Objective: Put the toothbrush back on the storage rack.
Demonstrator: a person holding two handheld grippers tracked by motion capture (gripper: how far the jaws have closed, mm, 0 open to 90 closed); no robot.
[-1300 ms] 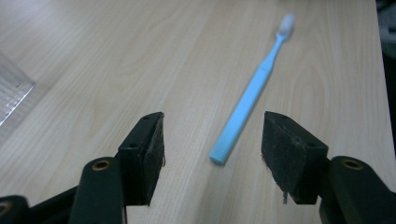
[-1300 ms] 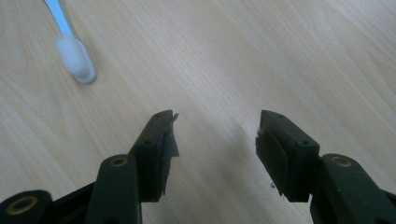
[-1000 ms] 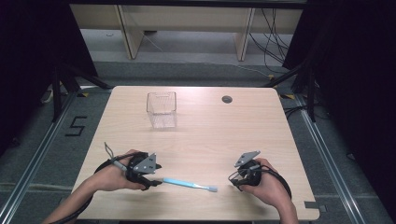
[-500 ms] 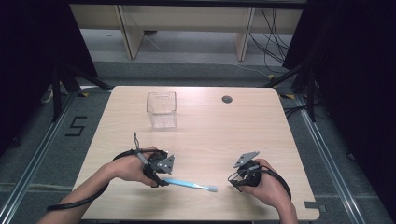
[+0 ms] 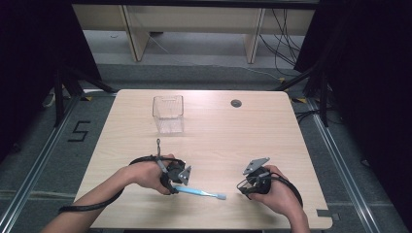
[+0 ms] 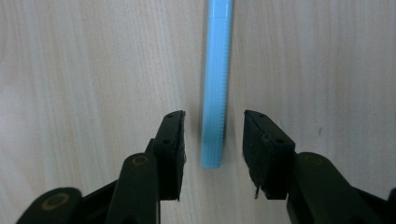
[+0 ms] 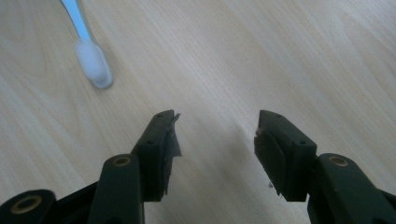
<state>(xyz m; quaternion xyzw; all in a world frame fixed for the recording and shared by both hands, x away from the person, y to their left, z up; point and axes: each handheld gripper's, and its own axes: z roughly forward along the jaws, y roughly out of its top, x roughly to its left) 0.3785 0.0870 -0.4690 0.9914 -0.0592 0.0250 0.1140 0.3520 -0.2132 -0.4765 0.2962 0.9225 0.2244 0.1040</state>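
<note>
- Toothbrush (image 5: 199,192), light blue, lies flat on the table (image 5: 291,141) near the front edge, between the two hands; long axis runs roughly left-right across the table, handle end to the person's left, white bristle head (image 7: 95,63) toward the right.
- Left gripper (image 6: 212,137) straddles the handle's butt end: in the left gripper view the handle runs straight away from the jaws, in line with them, centred in the gap.
- Its jaws have just been closing, handle between them, but a strip of table shows on each side of the handle, so pads not pressing yet; not a grip.
- Key relation: brush lies dead ahead of the left gripper, along its pointing axis; likely only the squeeze is left before a lift.
- Right gripper (image 7: 215,135) parted, nothing between the jaws, resting near the table just right of the bristle head; brush head lies up-left in its view, apart from it.
- Left hand (image 5: 145,174) clearly the nearer one.
- Clear plastic box (image 5: 168,113) stands well apart, farther back on the table.
</note>
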